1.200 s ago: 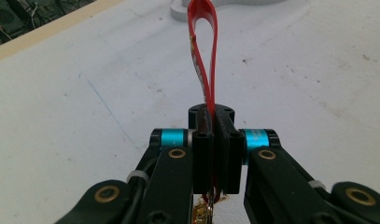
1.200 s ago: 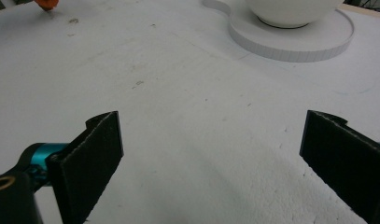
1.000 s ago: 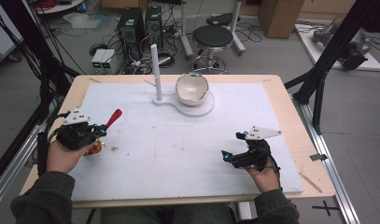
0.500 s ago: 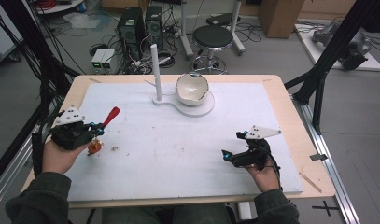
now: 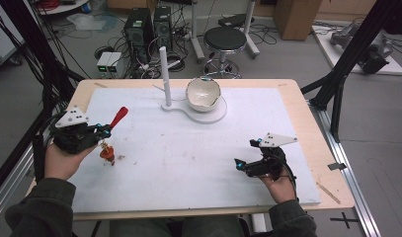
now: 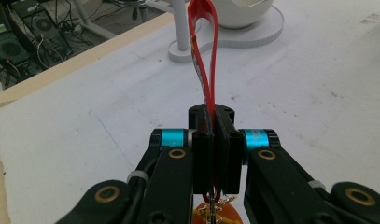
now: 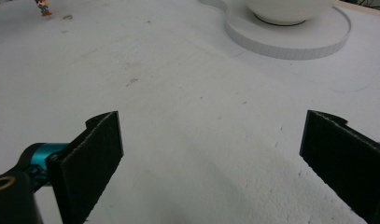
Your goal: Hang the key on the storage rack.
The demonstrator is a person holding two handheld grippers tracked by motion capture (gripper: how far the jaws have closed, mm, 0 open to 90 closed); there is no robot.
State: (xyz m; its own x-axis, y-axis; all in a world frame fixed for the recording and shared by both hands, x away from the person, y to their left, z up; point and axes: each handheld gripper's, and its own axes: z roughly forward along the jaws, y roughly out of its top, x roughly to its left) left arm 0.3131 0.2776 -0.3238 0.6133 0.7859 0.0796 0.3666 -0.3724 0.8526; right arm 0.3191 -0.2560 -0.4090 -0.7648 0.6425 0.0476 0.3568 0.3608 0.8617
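My left gripper (image 5: 106,131) is at the left of the white mat, shut on a red strap loop (image 5: 118,117) that sticks out past the jaws toward the bowl. In the left gripper view the red strap (image 6: 204,56) is pinched between the black pads of the left gripper (image 6: 214,116), and a small orange charm (image 6: 220,215) on a metal ring hangs under them. The charm (image 5: 107,155) dangles low over the mat; whether it touches I cannot tell. My right gripper (image 5: 247,152) rests at the right, open, with nothing in the right gripper (image 7: 211,140).
A white bowl (image 5: 203,94) sits on a white flat base (image 5: 211,116) at the back centre, beside an upright white post (image 5: 164,74). The bowl (image 7: 290,9) and the charm (image 7: 43,7) also appear far ahead in the right gripper view. A wooden table rim (image 5: 332,163) borders the mat.
The left hand has shifted slightly to the left with the strap still gripped, and the charm has swung a little. The right hand has stayed put.
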